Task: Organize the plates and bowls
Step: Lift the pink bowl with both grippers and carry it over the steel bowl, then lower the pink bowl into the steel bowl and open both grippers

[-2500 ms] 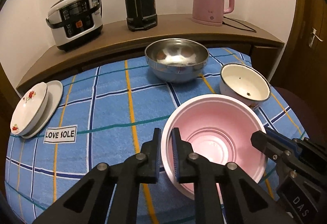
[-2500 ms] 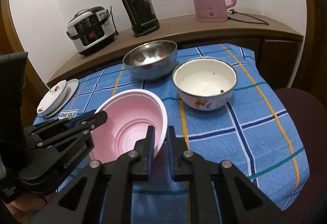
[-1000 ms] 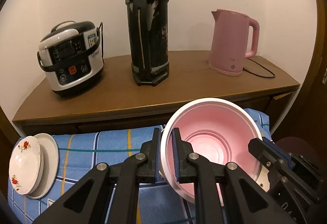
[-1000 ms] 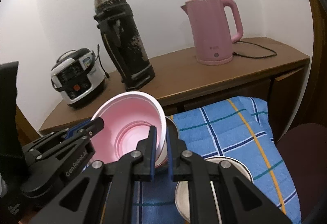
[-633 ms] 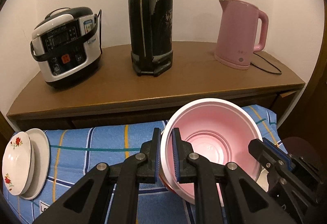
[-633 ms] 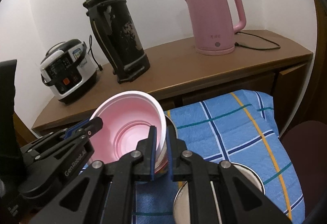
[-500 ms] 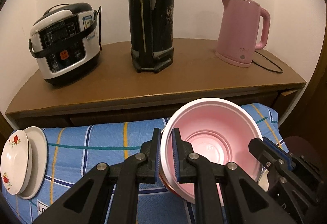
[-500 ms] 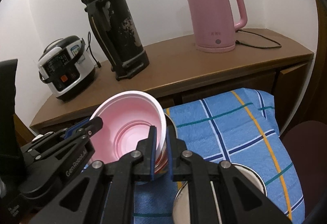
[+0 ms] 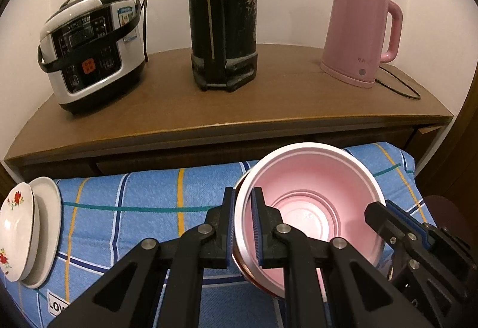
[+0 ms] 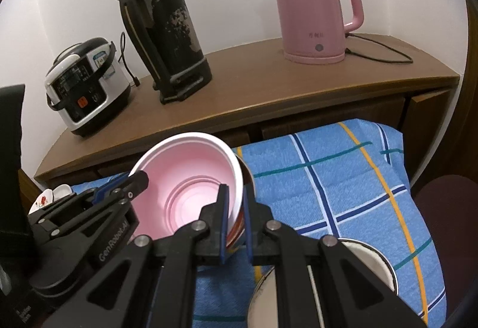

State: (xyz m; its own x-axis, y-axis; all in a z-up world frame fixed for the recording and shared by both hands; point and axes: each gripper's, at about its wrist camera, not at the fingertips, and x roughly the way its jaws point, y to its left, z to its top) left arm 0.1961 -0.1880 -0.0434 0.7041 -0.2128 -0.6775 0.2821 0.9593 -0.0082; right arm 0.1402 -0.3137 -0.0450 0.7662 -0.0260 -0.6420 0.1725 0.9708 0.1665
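Observation:
Both grippers hold one pink plastic bowl (image 9: 313, 178) (image 10: 191, 172) above the far part of the blue checked cloth (image 9: 134, 208). My left gripper (image 9: 241, 193) (image 10: 140, 178) is shut on its left rim, one finger inside and one outside. On the opposite rim my right gripper (image 10: 234, 190) (image 9: 376, 211) is shut the same way. The rim of a steel bowl (image 10: 248, 178) peeks out just behind and under the pink bowl, the rest hidden. Whether the two bowls touch I cannot tell. A white enamel bowl (image 10: 367, 265) sits below my right gripper.
A flowered white dish (image 9: 15, 226) leans on a plate (image 9: 47, 223) at the cloth's left edge. Behind the table a wooden sideboard (image 9: 239, 106) carries a rice cooker (image 9: 89, 50), a black thermos (image 9: 224, 14) and a pink kettle (image 9: 361, 32). A dark chair seat (image 10: 442, 208) is at right.
The pink bowl, earlier resting near the front of the cloth, has been lifted by both grippers and carried toward the sideboard. Over the last second it has sunk a little over the steel bowl.

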